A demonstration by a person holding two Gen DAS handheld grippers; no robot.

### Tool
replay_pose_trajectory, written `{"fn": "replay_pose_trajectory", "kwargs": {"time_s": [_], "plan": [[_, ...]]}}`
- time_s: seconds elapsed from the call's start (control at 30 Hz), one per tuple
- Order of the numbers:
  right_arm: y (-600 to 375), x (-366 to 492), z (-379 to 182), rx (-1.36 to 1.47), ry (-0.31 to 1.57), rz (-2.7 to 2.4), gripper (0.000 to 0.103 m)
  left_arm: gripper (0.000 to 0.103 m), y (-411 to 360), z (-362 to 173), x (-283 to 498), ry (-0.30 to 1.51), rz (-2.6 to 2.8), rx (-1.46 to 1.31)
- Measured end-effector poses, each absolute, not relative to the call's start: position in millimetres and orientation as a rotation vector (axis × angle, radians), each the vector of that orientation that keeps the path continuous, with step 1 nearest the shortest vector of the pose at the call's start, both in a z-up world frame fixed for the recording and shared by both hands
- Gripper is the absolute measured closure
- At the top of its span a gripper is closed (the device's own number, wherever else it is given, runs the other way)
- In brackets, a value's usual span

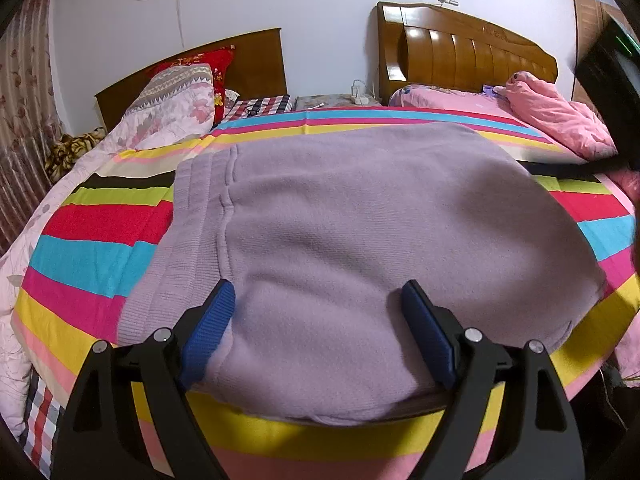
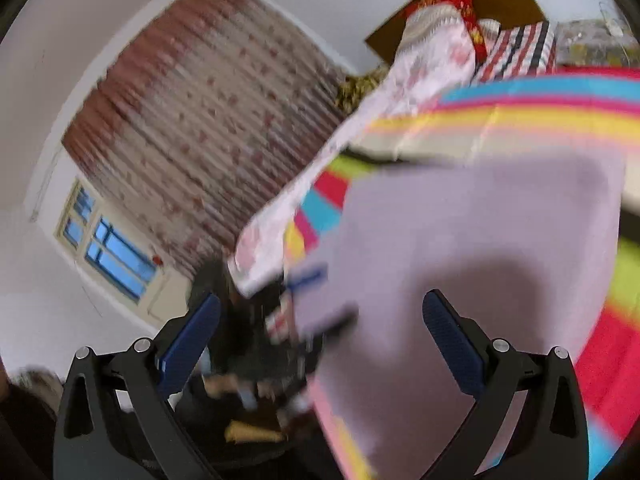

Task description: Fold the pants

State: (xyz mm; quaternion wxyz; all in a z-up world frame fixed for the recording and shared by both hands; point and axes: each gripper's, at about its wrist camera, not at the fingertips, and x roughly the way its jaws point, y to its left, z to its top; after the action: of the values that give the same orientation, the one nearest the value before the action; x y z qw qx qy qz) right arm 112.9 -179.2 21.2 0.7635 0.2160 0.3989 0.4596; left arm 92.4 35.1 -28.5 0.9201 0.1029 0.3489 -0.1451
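pants [image 1: 360, 240]: lilac knit, already folded into a chunky stack, laid flat on the striped sheet [image 1: 92, 256] near the bed's front edge
left gripper [image 1: 318, 322]: jaws spread wide over the near edge, nothing pinched
right gripper [image 2: 320, 332]: open too, view badly smeared
step tip: probably best squared up with gentle presses, not pinched
containers: none spotted

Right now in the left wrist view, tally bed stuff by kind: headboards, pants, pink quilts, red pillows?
Wooden headboards: 2, one on the left and one on the right
Lilac pants: 1, flat on the striped sheet
Pink quilt: 1
Red pillow: 1
Total: 5
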Motion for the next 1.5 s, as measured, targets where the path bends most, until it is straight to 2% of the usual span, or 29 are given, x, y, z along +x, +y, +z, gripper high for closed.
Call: {"fn": "replay_pose_trajectory", "kwargs": {"time_s": [0.1,0.37,0.57,0.7,0.73,0.77,0.8,0.97,1.1,1.5], "plan": [[-176.4,67.1,15.2,0.350,0.812,0.962,0.004,0.018,33.5,-27.6,95.1,0.729,-0.293,0.215],[-222.8,9.9,14.0,0.450,0.823,0.870,0.004,0.018,29.9,-27.7,96.0,0.733,-0.275,0.219],[-241.1,-40.8,54.3,0.376,0.571,0.485,0.004,0.017,27.2,-27.5,94.9,0.733,-0.265,0.219],[-216.2,-63.4,73.4,0.260,0.427,0.227,0.004,0.017,24.5,-26.4,93.3,0.730,-0.257,0.225],[-208.7,-67.6,74.5,0.220,0.398,0.190,0.004,0.015,23.5,-25.2,92.8,0.727,-0.254,0.227],[-197.5,-71.7,75.1,0.163,0.367,0.156,0.004,0.004,21.7,-22.9,91.7,0.723,-0.243,0.225],[-191.3,-72.2,73.7,0.131,0.357,0.141,0.004,0.002,20.7,-20.5,88.9,0.717,-0.218,0.223],[-159.7,-73.5,68.9,0.027,0.357,0.075,0.004,0.002,23.4,22.1,42.8,0.531,-0.206,0.072],[-153.6,-62.5,56.0,0.062,0.441,0.074,0.004,0.002,17.6,47.6,18.7,0.447,-0.170,0.068],[-143.7,-60.2,45.2,0.044,0.481,0.099,0.004,0.002,-2.2,52.5,-21.5,0.446,-0.047,0.198]]}}
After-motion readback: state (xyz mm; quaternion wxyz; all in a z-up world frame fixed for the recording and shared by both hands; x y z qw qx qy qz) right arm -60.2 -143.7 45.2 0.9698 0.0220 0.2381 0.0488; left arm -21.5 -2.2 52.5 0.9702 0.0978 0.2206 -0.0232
